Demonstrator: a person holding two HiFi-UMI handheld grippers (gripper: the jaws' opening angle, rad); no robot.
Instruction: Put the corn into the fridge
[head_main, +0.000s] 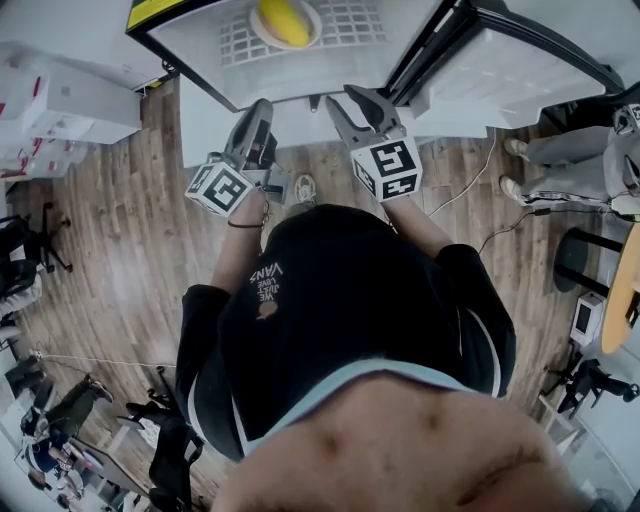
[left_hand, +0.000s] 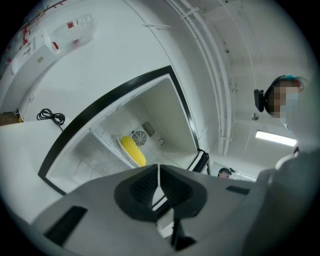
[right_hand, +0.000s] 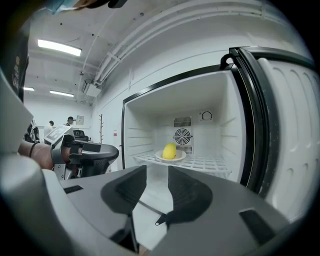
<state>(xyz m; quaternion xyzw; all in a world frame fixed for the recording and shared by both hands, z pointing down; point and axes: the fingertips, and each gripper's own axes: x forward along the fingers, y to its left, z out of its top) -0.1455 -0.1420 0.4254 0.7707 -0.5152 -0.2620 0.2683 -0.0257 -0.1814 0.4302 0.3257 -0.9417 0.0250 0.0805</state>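
Observation:
The yellow corn (head_main: 285, 20) lies on a white plate (head_main: 258, 28) on the wire shelf (head_main: 350, 25) of the open fridge. It also shows in the left gripper view, corn (left_hand: 132, 150), and straight ahead in the right gripper view, corn (right_hand: 170, 151) on the plate (right_hand: 178, 157). My left gripper (head_main: 260, 110) hangs in front of the fridge opening, its jaws shut with nothing between them (left_hand: 159, 176). My right gripper (head_main: 348, 98) is beside it, short of the shelf, jaws apart and empty (right_hand: 157, 171). The left gripper (right_hand: 95, 152) appears at the left of the right gripper view.
The fridge door (head_main: 520, 60) stands open to the right, its inner side (right_hand: 287, 125) close by my right gripper. White boxes (head_main: 60, 95) sit at the left, a person's legs (head_main: 570, 165) and a cable (head_main: 470, 190) on the wooden floor at the right.

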